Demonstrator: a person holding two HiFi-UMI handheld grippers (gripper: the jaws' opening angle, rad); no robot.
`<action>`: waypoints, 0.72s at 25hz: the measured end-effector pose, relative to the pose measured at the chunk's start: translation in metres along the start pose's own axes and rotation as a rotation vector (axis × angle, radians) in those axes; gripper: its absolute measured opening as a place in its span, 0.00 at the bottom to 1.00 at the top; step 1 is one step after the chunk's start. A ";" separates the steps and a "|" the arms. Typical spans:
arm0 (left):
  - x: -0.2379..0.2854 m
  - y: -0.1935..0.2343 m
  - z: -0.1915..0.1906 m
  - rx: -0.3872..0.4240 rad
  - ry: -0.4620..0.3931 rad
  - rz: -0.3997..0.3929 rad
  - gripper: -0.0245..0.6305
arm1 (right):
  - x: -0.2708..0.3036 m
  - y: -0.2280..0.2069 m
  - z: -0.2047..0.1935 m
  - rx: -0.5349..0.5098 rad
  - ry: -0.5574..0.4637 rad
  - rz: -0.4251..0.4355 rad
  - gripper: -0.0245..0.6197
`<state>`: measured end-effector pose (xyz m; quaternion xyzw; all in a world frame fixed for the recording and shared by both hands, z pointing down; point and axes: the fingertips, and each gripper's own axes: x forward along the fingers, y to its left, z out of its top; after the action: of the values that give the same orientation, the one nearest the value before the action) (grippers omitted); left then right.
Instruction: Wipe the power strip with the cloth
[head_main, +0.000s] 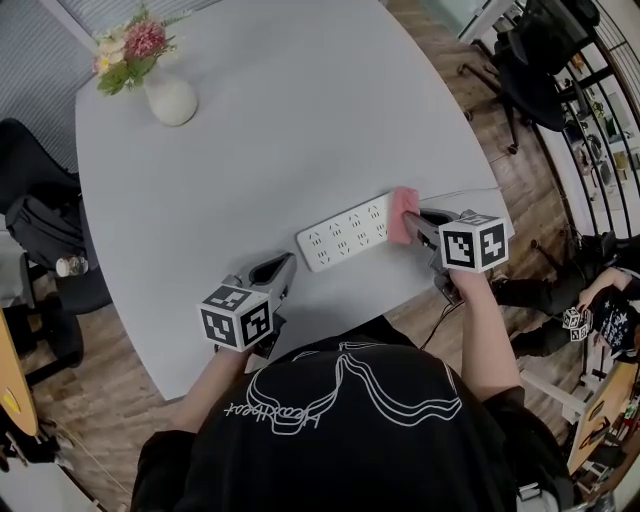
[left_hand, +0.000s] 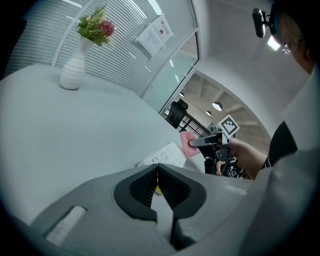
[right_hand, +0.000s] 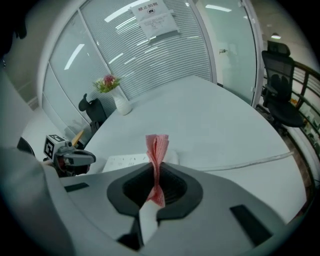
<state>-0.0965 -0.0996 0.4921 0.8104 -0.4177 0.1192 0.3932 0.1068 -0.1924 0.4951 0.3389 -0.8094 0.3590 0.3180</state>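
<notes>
A paper notice (right_hand: 152, 14) hangs on the glass wall behind the worktop. It has a short red heading above grey lines, all too small to read. The person's black shirt (head_main: 345, 440) carries white script lettering, upside down in the head view, that seems to read "Heartbeat". The marker cube (head_main: 237, 318) on the left hand-held gripper (head_main: 283, 265) and the one on the right hand-held gripper (head_main: 412, 225) bear only black-and-white square code patterns.

Grey table (head_main: 300, 120) with power strip (head_main: 345, 235) and flower vase (head_main: 170, 100).
</notes>
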 end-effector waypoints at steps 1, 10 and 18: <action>-0.001 0.001 0.000 -0.002 -0.001 0.001 0.06 | 0.000 0.008 0.003 -0.002 -0.010 0.020 0.09; -0.007 0.014 -0.001 -0.037 -0.012 0.015 0.06 | 0.027 0.090 0.009 -0.094 0.048 0.211 0.09; -0.008 0.025 0.002 -0.063 -0.034 0.032 0.06 | 0.063 0.153 -0.009 -0.185 0.158 0.325 0.09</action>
<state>-0.1205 -0.1050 0.5001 0.7928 -0.4407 0.0984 0.4094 -0.0456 -0.1271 0.4912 0.1442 -0.8555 0.3553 0.3481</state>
